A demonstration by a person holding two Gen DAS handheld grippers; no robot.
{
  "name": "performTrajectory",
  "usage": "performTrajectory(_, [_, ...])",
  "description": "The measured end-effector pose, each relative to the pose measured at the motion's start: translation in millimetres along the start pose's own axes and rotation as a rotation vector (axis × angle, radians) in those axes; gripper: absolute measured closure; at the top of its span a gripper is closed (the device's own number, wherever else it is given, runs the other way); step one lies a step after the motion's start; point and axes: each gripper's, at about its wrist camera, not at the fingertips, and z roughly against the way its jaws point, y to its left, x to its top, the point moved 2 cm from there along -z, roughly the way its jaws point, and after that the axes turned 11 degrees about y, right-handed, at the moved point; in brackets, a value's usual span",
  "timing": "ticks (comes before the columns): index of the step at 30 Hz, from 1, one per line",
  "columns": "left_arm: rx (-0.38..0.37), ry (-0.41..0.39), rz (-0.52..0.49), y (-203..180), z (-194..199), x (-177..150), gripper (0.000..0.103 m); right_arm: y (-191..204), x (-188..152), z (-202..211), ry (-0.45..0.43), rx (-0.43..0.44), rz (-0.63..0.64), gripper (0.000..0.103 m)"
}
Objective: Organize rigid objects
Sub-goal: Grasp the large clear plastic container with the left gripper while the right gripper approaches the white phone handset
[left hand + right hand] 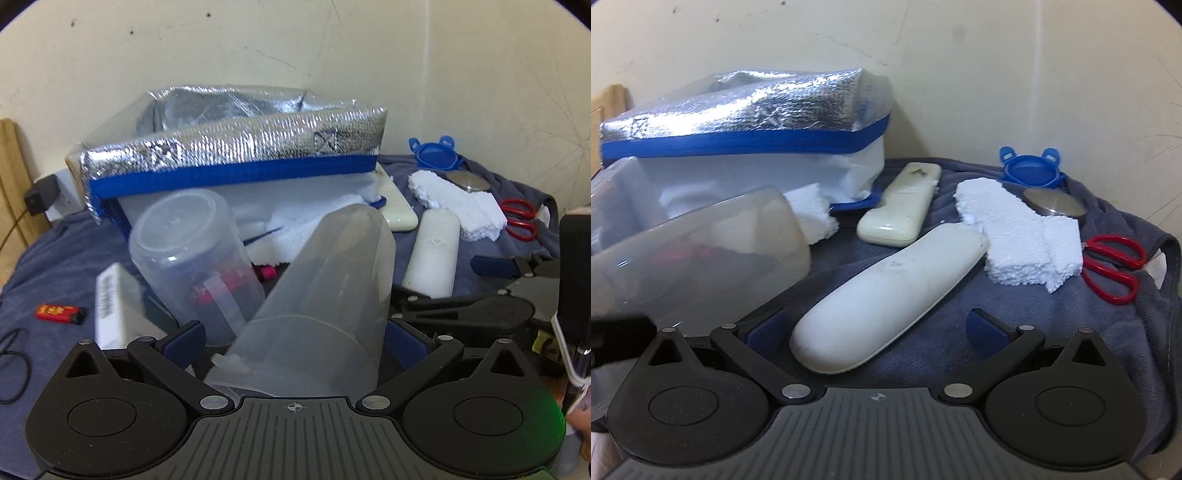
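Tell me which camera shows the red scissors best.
The right wrist view. There the red scissors lie large on the blue cloth, with both handle loops in view, right of the white foam block. The left wrist view shows them small near the right edge, partly hidden behind the foam.
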Motion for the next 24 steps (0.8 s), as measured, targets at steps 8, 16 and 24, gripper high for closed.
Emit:
performTrajectory(8, [0.153, 0.036, -0.106, -13, -18, -8, 0.000, -8, 2, -4, -0.016, 0.033, 0.033, 0.000])
performTrajectory(16, [0.112, -0.137, -0.118, -13, -5, -22, 0.001, -10, 2, -4, -0.027, 0.050, 0.038, 0.001])
performTrajectory(24, [0.015, -0.129, -0.096, -10, 0, -20, 0.008, -6, 5, 2, -0.019, 0.061, 0.053, 0.017])
